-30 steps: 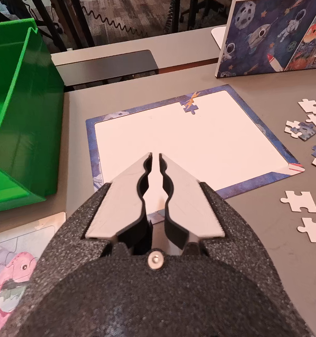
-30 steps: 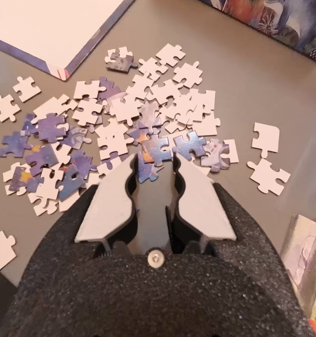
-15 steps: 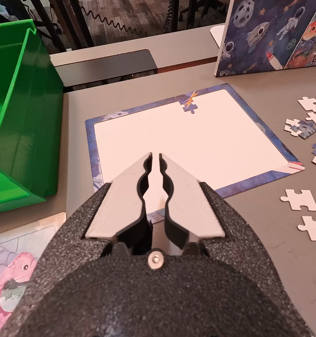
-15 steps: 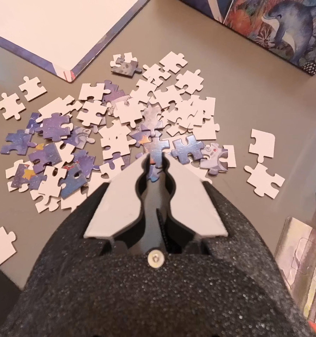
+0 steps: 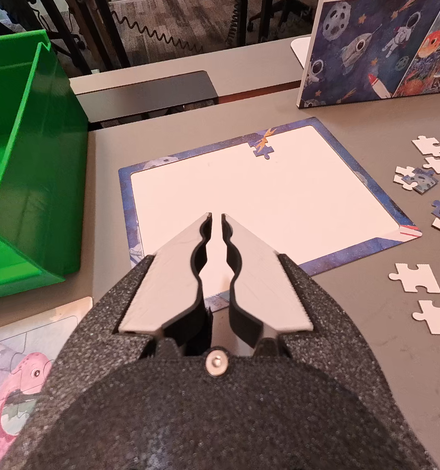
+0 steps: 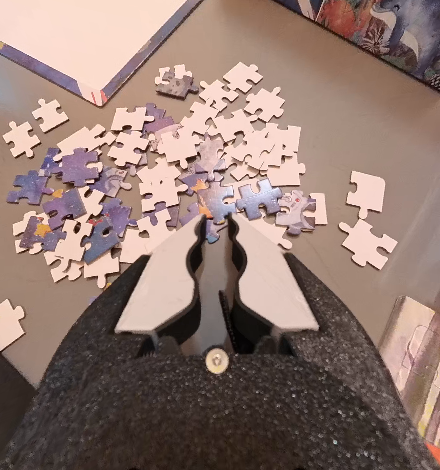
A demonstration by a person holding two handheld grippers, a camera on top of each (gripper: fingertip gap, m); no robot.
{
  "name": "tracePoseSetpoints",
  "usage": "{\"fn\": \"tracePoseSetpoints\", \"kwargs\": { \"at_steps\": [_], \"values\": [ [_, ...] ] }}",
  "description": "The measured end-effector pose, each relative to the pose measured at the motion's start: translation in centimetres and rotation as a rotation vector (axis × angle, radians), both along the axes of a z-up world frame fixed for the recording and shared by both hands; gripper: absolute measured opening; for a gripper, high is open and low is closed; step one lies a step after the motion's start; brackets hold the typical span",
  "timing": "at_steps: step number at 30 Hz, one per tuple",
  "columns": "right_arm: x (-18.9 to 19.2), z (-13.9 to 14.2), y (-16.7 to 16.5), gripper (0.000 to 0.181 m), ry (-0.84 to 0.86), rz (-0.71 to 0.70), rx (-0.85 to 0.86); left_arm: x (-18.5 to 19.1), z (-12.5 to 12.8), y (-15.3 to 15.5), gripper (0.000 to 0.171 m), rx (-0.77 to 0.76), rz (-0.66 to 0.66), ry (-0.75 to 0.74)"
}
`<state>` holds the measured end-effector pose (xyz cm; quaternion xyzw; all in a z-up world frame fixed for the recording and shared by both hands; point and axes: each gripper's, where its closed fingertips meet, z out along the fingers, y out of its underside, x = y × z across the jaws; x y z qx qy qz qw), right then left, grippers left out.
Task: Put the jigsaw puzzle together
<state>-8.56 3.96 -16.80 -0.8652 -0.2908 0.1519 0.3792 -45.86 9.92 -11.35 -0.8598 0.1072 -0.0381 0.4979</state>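
Note:
The puzzle frame (image 5: 127, 193) lies flat on the grey table, with a blue border and a white inside. One blue piece with an orange mark (image 5: 262, 147) sits at its far edge. My left gripper (image 5: 215, 215) hovers over the frame's near part, shut and empty. In the right wrist view a pile of loose pieces (image 6: 163, 162) lies right of the frame's corner (image 6: 99, 98), some face down and white, some blue. My right gripper (image 6: 216, 216) is shut on a blue piece with orange marks (image 6: 215, 201) at the pile's near edge.
A green bin (image 5: 28, 162) stands left of the frame. The puzzle box (image 5: 376, 50) stands upright at the back right. Another puzzle with a pink animal (image 5: 15, 381) lies at the near left. A further puzzle board (image 6: 427, 361) lies at the near right. Stray white pieces (image 6: 366, 241) lie around the pile. One gripper's finger ends stand about 40 cm off the other's.
My right gripper went from open over the pile to shut on the blue piece with orange marks. The left gripper has barely moved.

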Motion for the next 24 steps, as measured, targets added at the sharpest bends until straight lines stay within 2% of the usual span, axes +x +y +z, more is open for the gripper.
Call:
{"fn": "tracePoseSetpoints", "kwargs": {
  "at_steps": [2, 8, 10, 16, 20, 24],
  "values": [
    [0.1, -0.4, 0.1, 0.01, -0.029, 0.008, -0.005, 0.0, 0.0, 0.0, 0.007, 0.0, 0.0, 0.004],
    [0.1, -0.8, 0.3, 0.015, 0.03, 0.014, -0.07, -0.2, 0.0, 0.0, 0.007, 0.0, 0.005, 0.014],
    [-0.3, -0.8, 0.0, 0.009, 0.03, 0.044, -0.074, -0.3, 0.0, 0.0, 0.007, 0.002, 0.007, 0.012],
    [-0.4, -0.1, 0.0, 0.009, -0.007, 0.053, -0.042, -0.5, 0.1, 0.0, 0.007, 0.009, 0.013, 0.013],
    [-2.5, 3.1, -0.6, 0.009, 0.003, 0.127, 0.026, -1.1, 0.2, 0.1, 0.007, 0.01, 0.029, -0.003],
    [-9.2, 8.2, -0.3, 0.009, 0.035, 0.315, 0.106, -2.2, 0.3, 0.2, 0.007, 0.006, 0.06, -0.025]
  ]
}}
